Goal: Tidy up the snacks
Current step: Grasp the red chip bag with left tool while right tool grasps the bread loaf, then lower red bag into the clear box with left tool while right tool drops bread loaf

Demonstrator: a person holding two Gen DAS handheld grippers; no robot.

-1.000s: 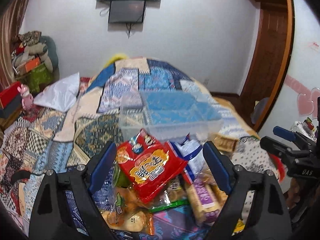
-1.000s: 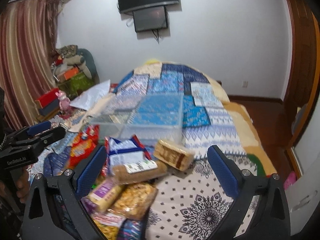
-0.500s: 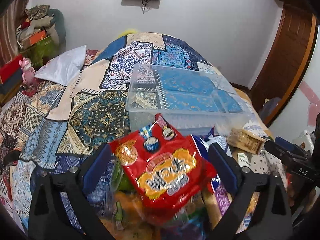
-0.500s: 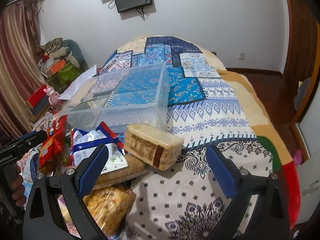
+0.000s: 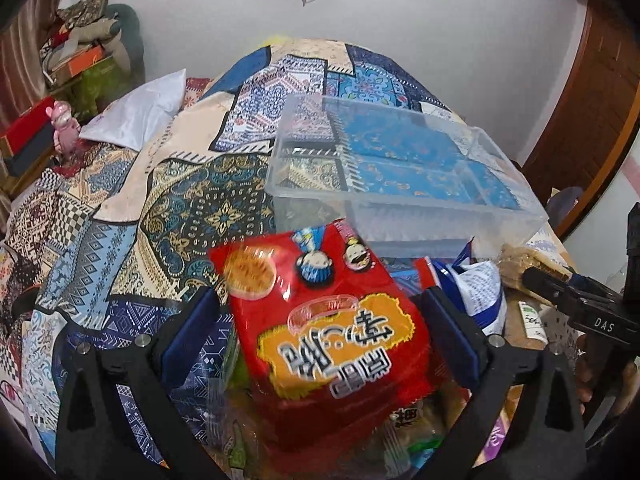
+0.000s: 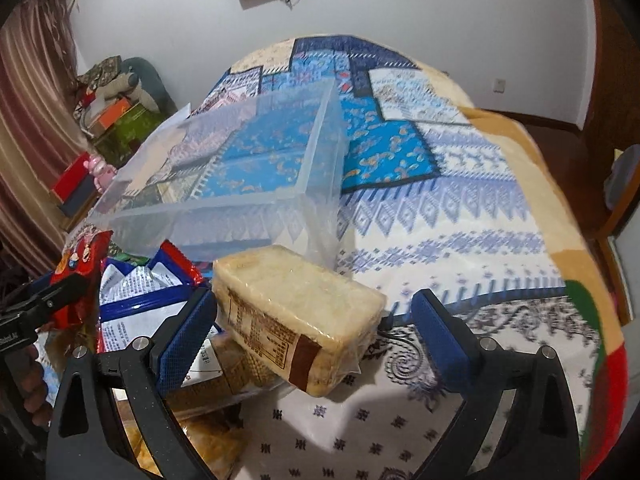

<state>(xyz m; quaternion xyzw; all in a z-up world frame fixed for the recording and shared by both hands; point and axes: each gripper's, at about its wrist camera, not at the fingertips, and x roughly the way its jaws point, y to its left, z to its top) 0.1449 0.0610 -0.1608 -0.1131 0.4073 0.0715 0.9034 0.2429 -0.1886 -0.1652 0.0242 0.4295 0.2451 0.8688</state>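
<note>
A pile of snack packs lies on the patterned bedspread in front of a clear plastic bin (image 5: pixel 404 208), which also shows in the right wrist view (image 6: pixel 224 204). My left gripper (image 5: pixel 326 332) is open, its jaws on either side of a red snack bag (image 5: pixel 328 320) on top of the pile, apart from it. My right gripper (image 6: pixel 316 332) is open around a wrapped pale bread loaf (image 6: pixel 300 312), not pinching it. A blue-and-white pack (image 6: pixel 136 300) lies left of the loaf. The bin holds nothing.
A white pillow (image 5: pixel 140 116) lies at the far left of the bed. Boxes and a pink toy (image 5: pixel 64 128) stand by the left wall. A wooden door (image 5: pixel 592 92) is at the right. The bed's right edge (image 6: pixel 592 280) drops to the floor.
Both grippers have moved forward and down over the pile. The red bag now lies between the left jaws and the bread loaf between the right jaws. Both stayed open.
</note>
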